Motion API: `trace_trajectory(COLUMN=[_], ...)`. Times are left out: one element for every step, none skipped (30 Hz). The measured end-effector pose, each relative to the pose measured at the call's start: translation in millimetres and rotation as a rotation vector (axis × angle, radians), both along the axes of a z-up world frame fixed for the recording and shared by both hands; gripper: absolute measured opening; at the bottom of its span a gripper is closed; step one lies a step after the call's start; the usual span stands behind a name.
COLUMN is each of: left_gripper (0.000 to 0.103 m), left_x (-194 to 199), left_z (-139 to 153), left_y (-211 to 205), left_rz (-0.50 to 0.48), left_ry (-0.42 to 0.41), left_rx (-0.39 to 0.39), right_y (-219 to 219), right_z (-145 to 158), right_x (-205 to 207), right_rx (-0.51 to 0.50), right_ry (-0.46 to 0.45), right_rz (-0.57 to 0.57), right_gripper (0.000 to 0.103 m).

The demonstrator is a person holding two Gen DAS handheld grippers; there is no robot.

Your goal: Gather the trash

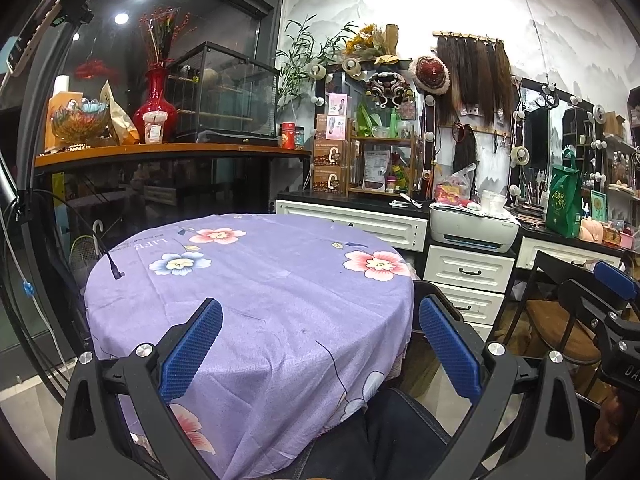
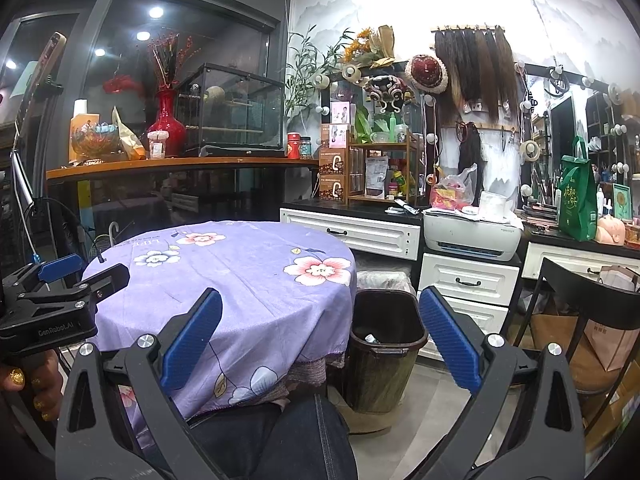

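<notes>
Trash bin (image 2: 386, 344): dark brown, standing on the floor just beside the round table (image 2: 240, 272), to its right, with a small pale scrap of trash (image 2: 370, 338) visible at its bottom. No loose trash is visible on the purple floral tablecloth (image 1: 260, 280); only a black cable end (image 1: 114, 270) rests at its far left edge. The task therefore appears finished or nearly so, as a judgement.

Left gripper (image 1: 320, 344): tongs spread wide, holding nothing, raised over the near edge of the table. Right gripper (image 2: 320, 340): likewise spread and empty, framing the table edge and the bin. Each gripper appears at the margin of the other's view.

Hazards: the bin sits partly under the hanging cloth, so a low reach could snag the fabric and drag it. The chair (image 2: 580, 320) stands near the bin on the right and could be struck. Cluttered counter items behind, such as the printer (image 2: 472, 236) and the plastic bag (image 2: 456, 188), could be mistaken for trash.
</notes>
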State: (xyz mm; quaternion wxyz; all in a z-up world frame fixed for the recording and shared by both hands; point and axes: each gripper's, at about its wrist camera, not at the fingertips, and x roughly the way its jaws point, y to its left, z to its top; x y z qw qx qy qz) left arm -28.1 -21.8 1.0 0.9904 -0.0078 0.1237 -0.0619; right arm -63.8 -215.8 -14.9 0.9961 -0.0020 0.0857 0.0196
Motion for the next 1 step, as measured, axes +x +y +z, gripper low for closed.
trace_trajectory(left_gripper=[0.098], left_x=[0.1], left_z=[0.0], left_y=[0.2], left_rz=[0.000], left_ry=[0.000], left_rx=[0.000], right_y=[1.9], right_z=[-0.9], right_x=[0.1], right_rx=[0.000], right_ry=[0.000], right_rz=[0.000], right_gripper=[0.097])
